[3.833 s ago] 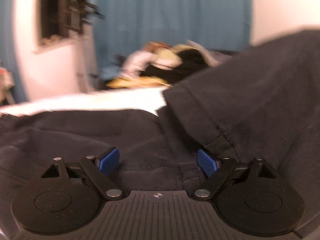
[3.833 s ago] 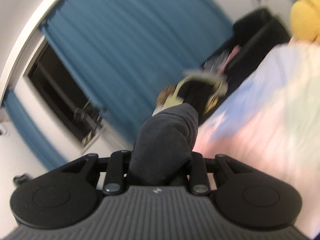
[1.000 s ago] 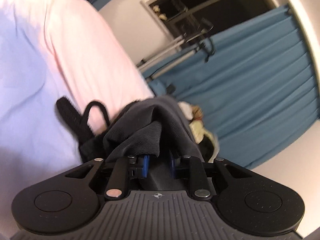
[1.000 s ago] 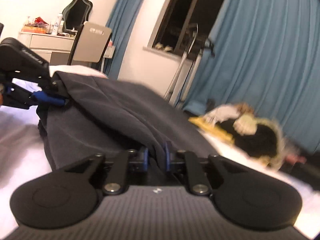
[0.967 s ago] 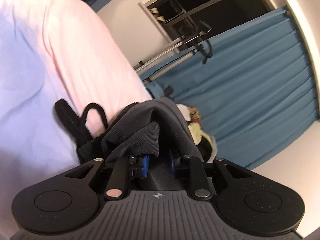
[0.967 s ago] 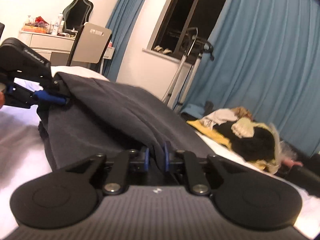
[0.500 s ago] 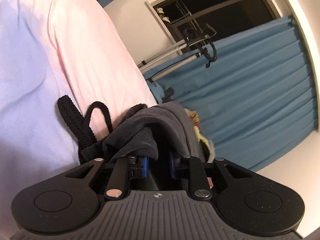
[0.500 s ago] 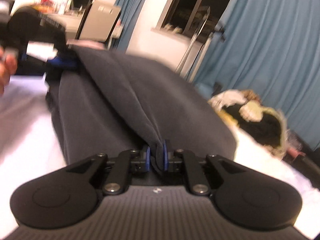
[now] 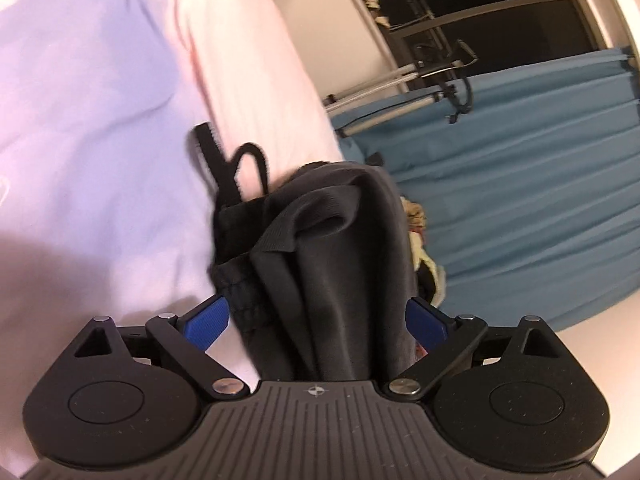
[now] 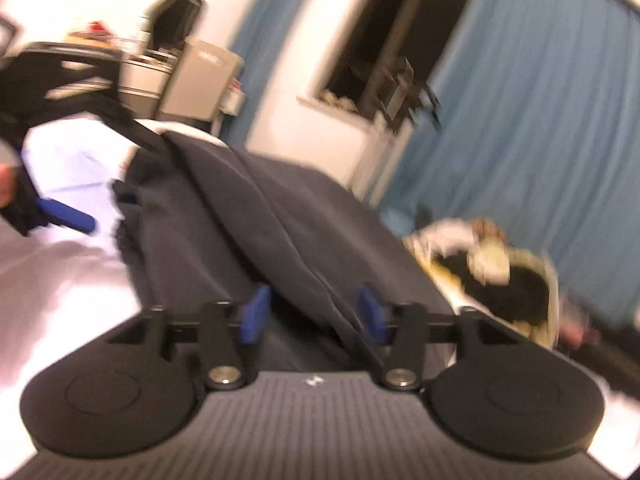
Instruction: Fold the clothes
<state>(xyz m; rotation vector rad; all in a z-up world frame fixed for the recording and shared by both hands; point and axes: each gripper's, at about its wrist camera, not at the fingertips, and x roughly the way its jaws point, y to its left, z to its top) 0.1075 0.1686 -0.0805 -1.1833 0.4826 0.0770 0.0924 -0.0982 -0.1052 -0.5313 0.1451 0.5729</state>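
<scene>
Pale pink bed sheet (image 9: 100, 128) carries the dark grey soft folded garment (image 9: 340, 248), limp and light. Left gripper (image 9: 318, 322) and right gripper (image 10: 314, 312) jaws opening, cloth loose between; regrip at the hem.

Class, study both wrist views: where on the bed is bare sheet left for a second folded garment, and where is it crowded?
Free: the pale bed sheet beside the dark garment, on its drawstring side. Crowded: the far side, where a clothes pile lies before the blue curtain. Both grippers' jaws are opening around the garment.
</scene>
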